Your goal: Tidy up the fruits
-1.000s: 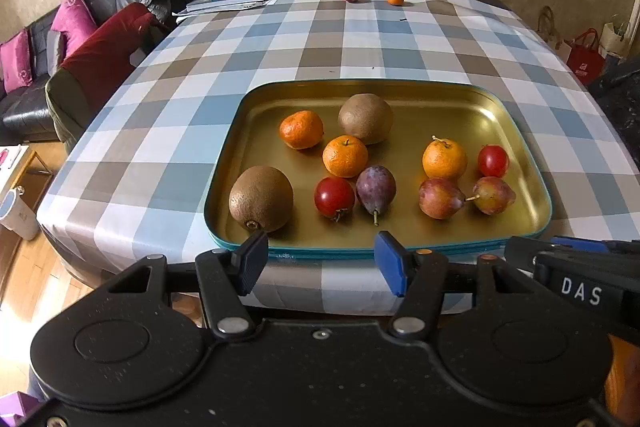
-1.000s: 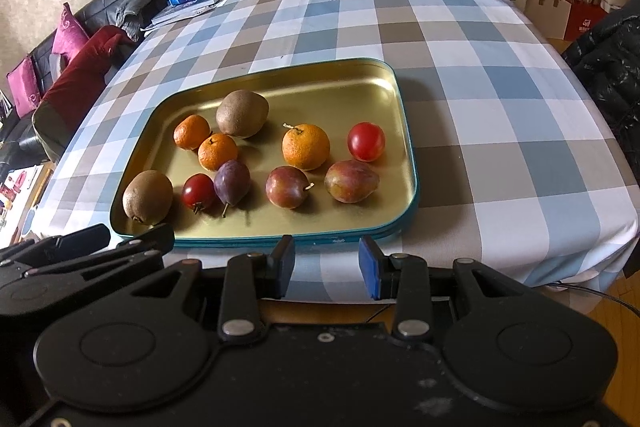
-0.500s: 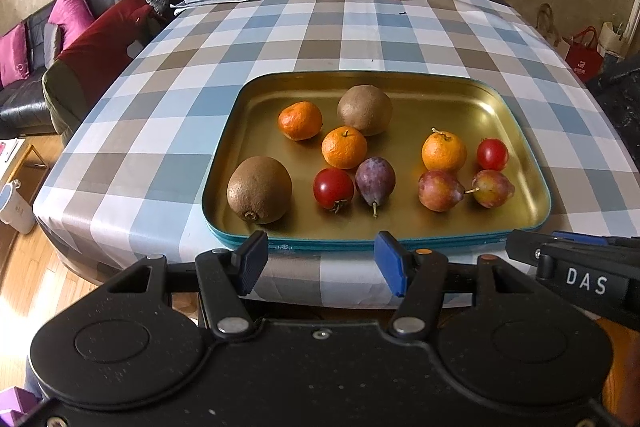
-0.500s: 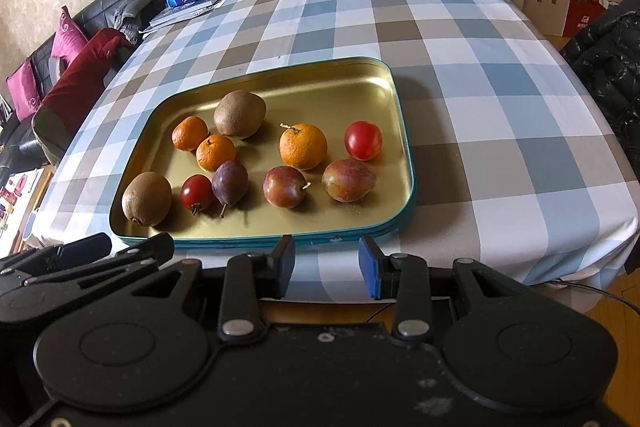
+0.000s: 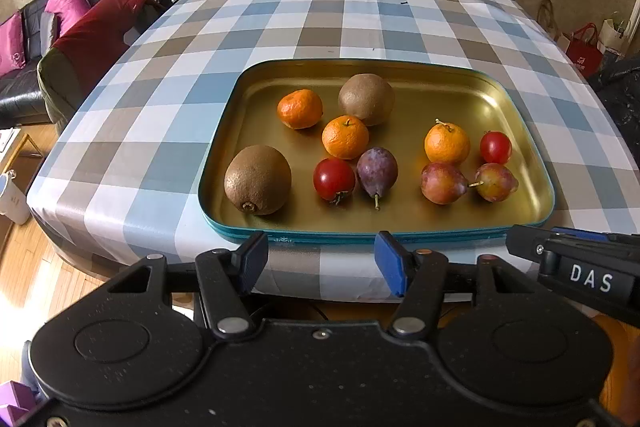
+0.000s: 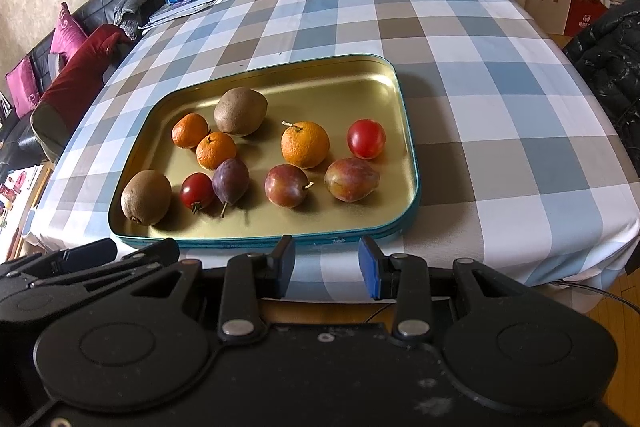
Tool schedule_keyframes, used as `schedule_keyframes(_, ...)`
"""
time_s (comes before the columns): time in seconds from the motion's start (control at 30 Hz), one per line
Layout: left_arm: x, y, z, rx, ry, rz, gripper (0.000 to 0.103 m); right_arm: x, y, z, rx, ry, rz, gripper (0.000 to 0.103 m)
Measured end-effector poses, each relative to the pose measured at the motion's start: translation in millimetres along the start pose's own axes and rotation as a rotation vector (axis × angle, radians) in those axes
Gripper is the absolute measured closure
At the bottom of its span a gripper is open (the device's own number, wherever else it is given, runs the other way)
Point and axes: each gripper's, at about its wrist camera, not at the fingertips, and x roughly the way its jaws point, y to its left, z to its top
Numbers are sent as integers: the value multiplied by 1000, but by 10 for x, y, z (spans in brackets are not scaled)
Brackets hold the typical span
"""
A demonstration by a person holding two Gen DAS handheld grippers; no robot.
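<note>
- The left gripper [image 5: 320, 259] hangs off the near edge of the table [image 5: 192, 75], its blue pads spread apart with nothing between them, likely waiting short of the fruit.
- A gold tray [image 5: 440, 83] with a teal rim sits on the checked cloth and holds all the fruit, unsorted by kind.
- At the tray's left, a kiwi [image 5: 258, 179] lies alone near the front.
- Next come two mandarins [image 5: 345, 137], a second kiwi [image 5: 366, 99], a tomato [image 5: 334, 180] and a dark plum [image 5: 377, 169], close together.
- Further right, a third mandarin [image 5: 447, 143], another tomato [image 5: 495, 147] and two reddish plums [image 5: 443, 183] form a cluster.
- The right gripper [image 6: 326, 265] also hovers before the tray, pads parted and empty.
</note>
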Motion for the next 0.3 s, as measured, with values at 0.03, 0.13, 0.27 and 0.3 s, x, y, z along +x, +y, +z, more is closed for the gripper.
schedule_keyframes(0.03, 3, 0, 1, 1, 1, 0, 40, 2, 3, 1, -2, 1, 0, 65)
schedule_keyframes(0.13, 13, 0, 4, 1, 6, 0, 40, 10, 19, 4, -7, 2, -1, 65)
schedule_keyframes(0.27, 25, 14, 22, 2, 9, -5, 40, 28, 26, 16, -8, 10, 0, 65)
schedule_keyframes(0.3, 26, 17, 27, 3, 9, -6, 40, 36, 28, 23, -8, 13, -1, 65)
